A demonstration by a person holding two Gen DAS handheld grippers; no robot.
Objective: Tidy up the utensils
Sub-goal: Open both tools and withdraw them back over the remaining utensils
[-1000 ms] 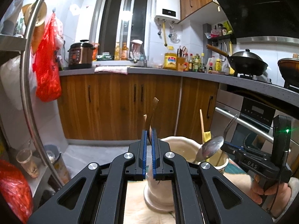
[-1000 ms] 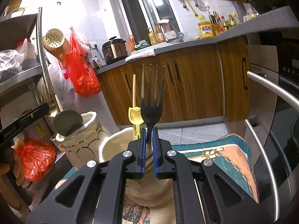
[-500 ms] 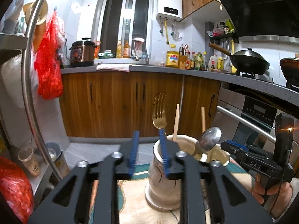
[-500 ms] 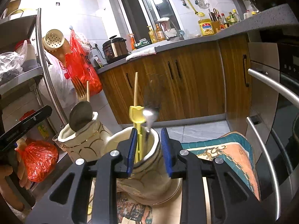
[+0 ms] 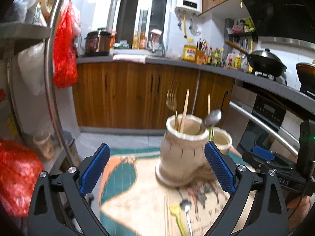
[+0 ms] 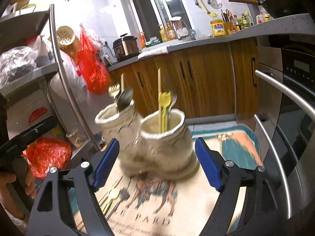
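Two cream holders (image 6: 157,147) side by side beside oven door (image 6: 285,118).

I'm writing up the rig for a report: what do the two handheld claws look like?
Both match: the left claw and right claw have black angular linkage arms with silver bolts and ribbed blue pads. The right one's side, seen from the left camera, bears white lettering and a green light.

Printed mat (image 5: 137,200) w/ 2 ceramic holders (image 5: 182,153), loose utensils (image 5: 180,216).
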